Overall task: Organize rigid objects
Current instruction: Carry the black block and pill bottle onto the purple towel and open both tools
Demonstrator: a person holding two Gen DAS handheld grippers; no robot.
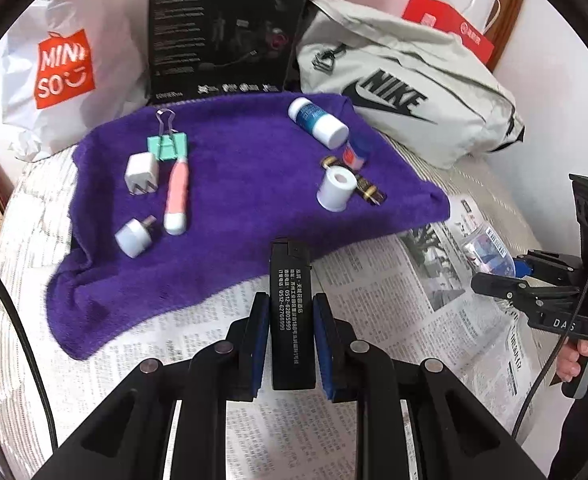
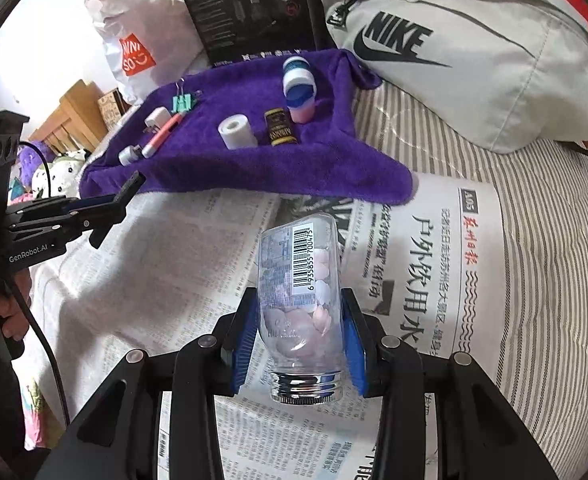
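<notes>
My left gripper is shut on a black lighter with white print, held over the newspaper just short of the purple towel. My right gripper is shut on a clear candy bottle with a barcode label and a silver cap, held above the newspaper. On the towel lie a green binder clip, a white plug, a pink-and-white pen, a white adapter, a white tape roll, a blue-and-white bottle and a black-and-gold battery.
Newspaper covers the striped bed. A Nike bag, a black box and a Miniso bag stand behind the towel. The right gripper shows at the right edge of the left wrist view.
</notes>
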